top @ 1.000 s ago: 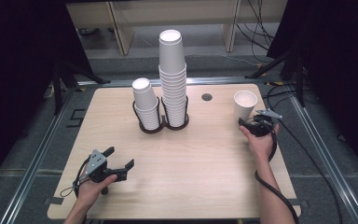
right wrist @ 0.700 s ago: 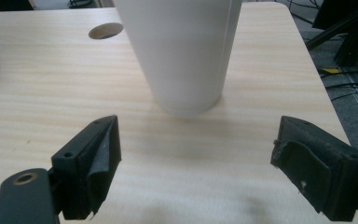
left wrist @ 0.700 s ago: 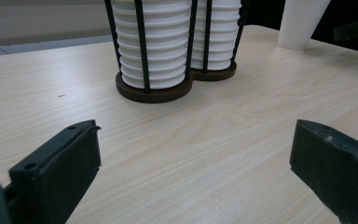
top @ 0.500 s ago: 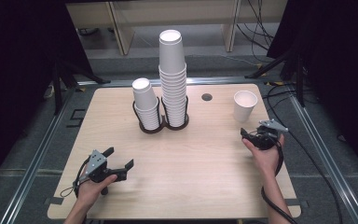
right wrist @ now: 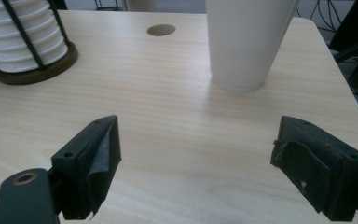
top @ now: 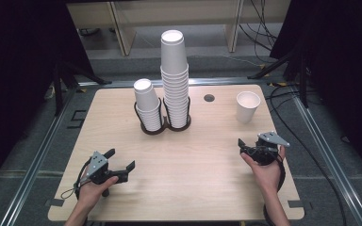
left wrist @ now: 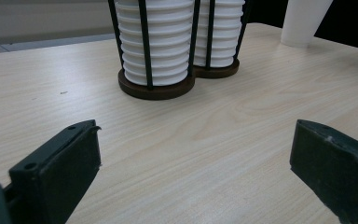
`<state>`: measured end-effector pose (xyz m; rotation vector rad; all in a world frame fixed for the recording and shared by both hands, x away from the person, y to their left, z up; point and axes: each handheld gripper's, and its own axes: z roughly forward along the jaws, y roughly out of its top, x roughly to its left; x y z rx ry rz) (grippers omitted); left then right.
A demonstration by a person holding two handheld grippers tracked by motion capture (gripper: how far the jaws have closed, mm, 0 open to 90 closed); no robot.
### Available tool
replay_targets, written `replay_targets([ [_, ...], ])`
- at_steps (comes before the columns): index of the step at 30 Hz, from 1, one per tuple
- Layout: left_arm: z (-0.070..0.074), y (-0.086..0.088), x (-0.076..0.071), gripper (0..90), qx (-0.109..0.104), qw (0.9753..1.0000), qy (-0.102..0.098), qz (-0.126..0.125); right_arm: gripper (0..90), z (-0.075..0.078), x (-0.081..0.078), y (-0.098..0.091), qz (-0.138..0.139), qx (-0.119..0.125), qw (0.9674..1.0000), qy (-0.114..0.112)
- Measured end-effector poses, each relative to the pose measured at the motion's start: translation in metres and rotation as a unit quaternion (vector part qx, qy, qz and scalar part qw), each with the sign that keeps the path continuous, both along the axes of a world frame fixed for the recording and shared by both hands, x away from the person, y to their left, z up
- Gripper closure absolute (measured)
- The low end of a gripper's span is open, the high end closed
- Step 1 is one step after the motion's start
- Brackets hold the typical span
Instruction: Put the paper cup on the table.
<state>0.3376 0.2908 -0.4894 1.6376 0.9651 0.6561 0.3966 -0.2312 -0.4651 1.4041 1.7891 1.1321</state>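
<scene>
Nearest the person's edge of the table [top: 188, 197], the left gripper [top: 121, 160] rests low on the wood with its jaws spread wide and nothing between them; the left gripper view confirms bare tabletop in the gap. At the near right, the right gripper [top: 242, 147] is held just above the surface, jaws likewise spread and empty, as the right gripper view shows. Ahead of that gripper and slightly to its right stands the single paper cup [top: 247, 107], upright, mouth up, long axis vertical, apart from everything else. The right hand is clearly the nearer one to it; the left is well apart, across the table's width. Clear wood lies between the right gripper and the cup, so a straight forward approach appears unobstructed. The cup sits near the table's right edge and near the far edge, leaving little margin on those sides; a sideways nudge outward could, in my judgement, tip it off. A small round hole [top: 209, 98] in the tabletop lies to the cup's left. Farther left, at centre, the black wire cup holder [top: 161, 127] carries two stacks: a short stack [top: 147, 106] and, touching beside it, a tall stack [top: 175, 75]. Open room remains between holder and cup.
</scene>
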Motion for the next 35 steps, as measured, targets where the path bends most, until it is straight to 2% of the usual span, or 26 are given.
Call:
replay_targets([
  [1, 0.0, 0.0, 0.0, 1.5, 0.0, 1.0, 0.0, 0.001, 15.2, 0.0, -0.003, 0.001, 0.0, 0.003, 1.0, -0.001],
  [2, 0.0, 0.001, 0.0, 1.5, -0.001, 1.0, 0.0, 0.0, 15.2, 0.0, -0.007, 0.005, -0.007, 0.022, 0.9997, -0.001],
  [3, 0.0, 0.001, 0.0, 1.5, -0.001, 1.0, 0.0, 0.001, 15.1, 0.001, -0.01, 0.003, 0.006, 0.002, 1.0, -0.005],
  [4, 0.0, 0.001, 0.0, 1.5, -0.001, 1.0, 0.001, 0.002, 15.2, 0.001, -0.014, 0.007, -0.003, 0.021, 0.9998, -0.002],
  [6, -0.001, 0.001, 0.001, 1.5, -0.006, 1.0, -0.005, -0.001, 15.1, 0.0, -0.021, 0.007, 0.009, 0.009, 0.9999, -0.011],
  [7, -0.002, 0.001, 0.002, 1.5, -0.007, 0.9999, -0.01, -0.002, 15.1, -0.001, -0.025, 0.008, 0.015, 0.009, 0.9998, -0.005],
  [9, -0.001, 0.001, 0.0, 1.5, 0.0, 1.0, 0.002, 0.002, 15.1, -0.001, -0.032, 0.009, 0.014, -0.002, 0.9999, -0.01],
  [10, -0.002, 0.001, 0.001, 1.5, -0.005, 1.0, -0.006, 0.001, 15.1, -0.002, -0.036, 0.012, 0.012, 0.014, 0.9997, -0.014],
  [11, -0.003, 0.001, 0.002, 1.5, -0.006, 1.0, -0.007, -0.002, 15.1, -0.002, -0.04, 0.013, 0.015, 0.018, 0.9997, -0.011],
  [12, -0.003, 0.0, 0.002, 1.5, -0.005, 1.0, -0.008, -0.001, 15.1, -0.003, -0.042, 0.012, 0.016, 0.007, 0.9996, -0.023],
  [14, -0.003, 0.0, 0.002, 1.6, -0.005, 1.0, -0.008, -0.003, 15.1, -0.004, -0.048, 0.014, 0.024, 0.012, 0.9995, -0.016],
  [15, -0.003, 0.0, 0.002, 1.5, -0.004, 1.0, -0.006, -0.001, 15.2, -0.005, -0.052, 0.018, 0.018, 0.028, 0.9994, -0.013],
  [16, -0.002, 0.001, 0.0, 1.5, 0.003, 1.0, 0.003, 0.003, 15.1, -0.006, -0.053, 0.016, 0.021, 0.004, 0.9995, -0.025],
  [17, -0.002, 0.001, 0.0, 1.5, 0.003, 1.0, 0.003, 0.003, 15.1, -0.006, -0.055, 0.017, 0.025, 0.019, 0.9991, -0.029],
  [19, -0.003, 0.001, 0.0, 1.5, 0.004, 1.0, 0.002, 0.003, 15.1, -0.006, -0.059, 0.017, 0.032, 0.02, 0.9991, -0.019],
  [22, -0.003, 0.001, 0.0, 1.6, 0.005, 1.0, 0.002, 0.002, 15.1, -0.006, -0.066, 0.019, 0.028, 0.024, 0.999, -0.025],
  [23, -0.003, 0.001, 0.0, 1.6, 0.005, 1.0, 0.002, 0.003, 15.1, -0.006, -0.068, 0.018, 0.025, 0.01, 0.9989, -0.039],
  [25, -0.004, 0.001, 0.0, 1.6, 0.003, 1.0, 0.004, 0.005, 15.1, -0.006, -0.074, 0.019, 0.018, 0.012, 0.999, -0.039],
  [26, -0.005, 0.0, 0.001, 1.5, -0.003, 1.0, 0.001, 0.004, 15.1, -0.007, -0.076, 0.02, 0.02, 0.029, 0.9984, -0.044],
  [27, -0.006, 0.0, 0.002, 1.5, -0.006, 1.0, -0.006, 0.004, 15.0, -0.007, -0.079, 0.02, 0.017, 0.024, 0.9983, -0.051],
  [28, -0.006, 0.0, 0.002, 1.5, -0.005, 1.0, -0.002, 0.003, 15.0, -0.008, -0.079, 0.019, 0.02, 0.014, 0.9975, -0.066],
  [29, -0.006, 0.0, 0.001, 1.5, -0.001, 1.0, 0.002, 0.007, 15.1, -0.007, -0.081, 0.02, 0.022, 0.021, 0.9978, -0.059],
  [31, -0.006, 0.0, 0.001, 1.5, 0.002, 0.9999, 0.006, 0.009, 15.0, -0.007, -0.083, 0.02, 0.019, 0.028, 0.9971, -0.067],
  [32, -0.006, 0.001, 0.002, 1.5, -0.003, 1.0, 0.0, 0.003, 15.0, -0.006, -0.085, 0.019, 0.018, 0.016, 0.9977, -0.064],
  [34, -0.006, 0.001, 0.002, 1.5, -0.004, 1.0, 0.003, 0.009, 15.0, -0.009, -0.084, 0.019, 0.023, 0.03, 0.9964, -0.076],
  [35, -0.006, 0.001, 0.002, 1.6, -0.005, 0.9999, 0.002, 0.01, 15.0, -0.009, -0.086, 0.02, 0.024, 0.036, 0.9971, -0.064],
])
